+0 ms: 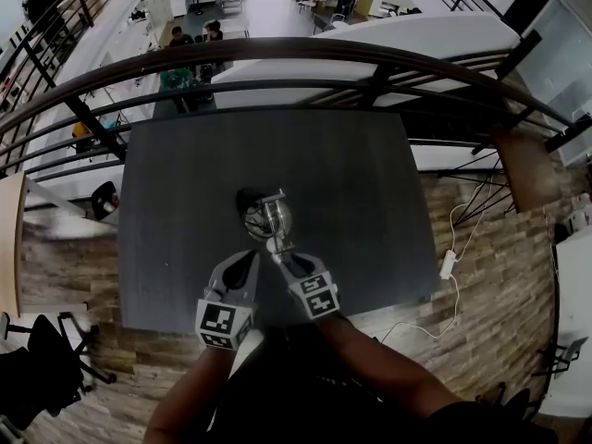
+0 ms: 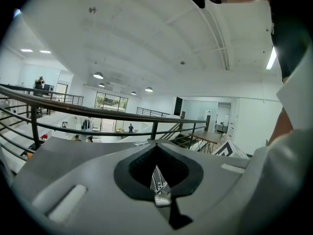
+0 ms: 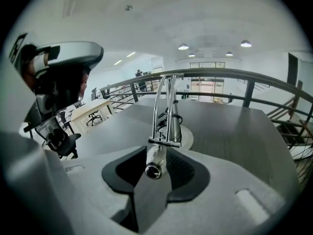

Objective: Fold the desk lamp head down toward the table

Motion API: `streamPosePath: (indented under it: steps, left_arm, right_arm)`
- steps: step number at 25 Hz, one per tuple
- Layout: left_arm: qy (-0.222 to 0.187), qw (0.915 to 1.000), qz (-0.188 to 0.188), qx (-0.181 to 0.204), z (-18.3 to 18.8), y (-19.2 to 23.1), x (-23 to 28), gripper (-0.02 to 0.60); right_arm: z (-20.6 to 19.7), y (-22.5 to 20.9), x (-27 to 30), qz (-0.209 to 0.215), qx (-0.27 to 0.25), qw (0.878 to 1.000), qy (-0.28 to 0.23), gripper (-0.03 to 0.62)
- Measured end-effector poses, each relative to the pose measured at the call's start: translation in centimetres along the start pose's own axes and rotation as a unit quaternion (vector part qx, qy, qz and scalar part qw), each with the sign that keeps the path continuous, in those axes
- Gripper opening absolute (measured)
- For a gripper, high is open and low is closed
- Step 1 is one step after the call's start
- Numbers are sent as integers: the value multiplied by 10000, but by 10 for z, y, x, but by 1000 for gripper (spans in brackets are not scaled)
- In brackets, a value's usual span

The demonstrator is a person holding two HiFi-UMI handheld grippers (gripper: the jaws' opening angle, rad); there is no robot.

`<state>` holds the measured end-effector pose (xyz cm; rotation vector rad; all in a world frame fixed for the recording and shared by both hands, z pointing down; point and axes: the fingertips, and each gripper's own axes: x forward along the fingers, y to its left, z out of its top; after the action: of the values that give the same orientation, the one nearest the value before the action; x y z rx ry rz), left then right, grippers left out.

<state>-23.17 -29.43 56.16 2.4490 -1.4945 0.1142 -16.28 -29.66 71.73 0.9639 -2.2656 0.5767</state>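
Observation:
A chrome desk lamp (image 1: 266, 220) stands on its round base in the middle of the dark grey table (image 1: 370, 174). In the right gripper view its two thin rods (image 3: 166, 106) rise from the base (image 3: 185, 135), and a short cylinder end (image 3: 153, 169) points at the camera. My right gripper (image 3: 155, 174) is open, with that cylinder lying loose between the pads. My left gripper (image 1: 248, 261) comes in from the left beside the same joint. In its own view the left gripper (image 2: 160, 190) is almost closed, with a thin chrome part (image 2: 157, 182) of the lamp pinched in the slit.
A dark metal railing (image 1: 277, 54) runs along the table's far side, with a lower floor beyond it. A white cable and adapter (image 1: 447, 265) lie on the wooden floor at the right. An office chair (image 1: 37, 359) stands at the lower left.

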Motion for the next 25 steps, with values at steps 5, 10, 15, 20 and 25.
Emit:
streamPosePath:
  steps: [5,10,15,20,25]
  left_arm:
    - [-115,9999,-78,84,13,-7,-5,0]
    - [-343,9992,-183,61,36,-22,-25,0]
    - [-596,9979,-232,108,62,-50,-43,2]
    - [-781,9968,-148,114,78,-90,-56,2]
    - [-972,9949,106,260,82,-149,-72,2]
  right_arm:
    - [35,7,-32,123,-412,9970,-636,67]
    - [72,29,-82,311,-874,9865,-1351,5]
    - [109,50,-141,611,-1003,9719,-2040,5]
    - [129,56,-200,838,-1047,9548,-2652,5]
    - [115,58,-258,1174,-1207,9405,-2953,4]
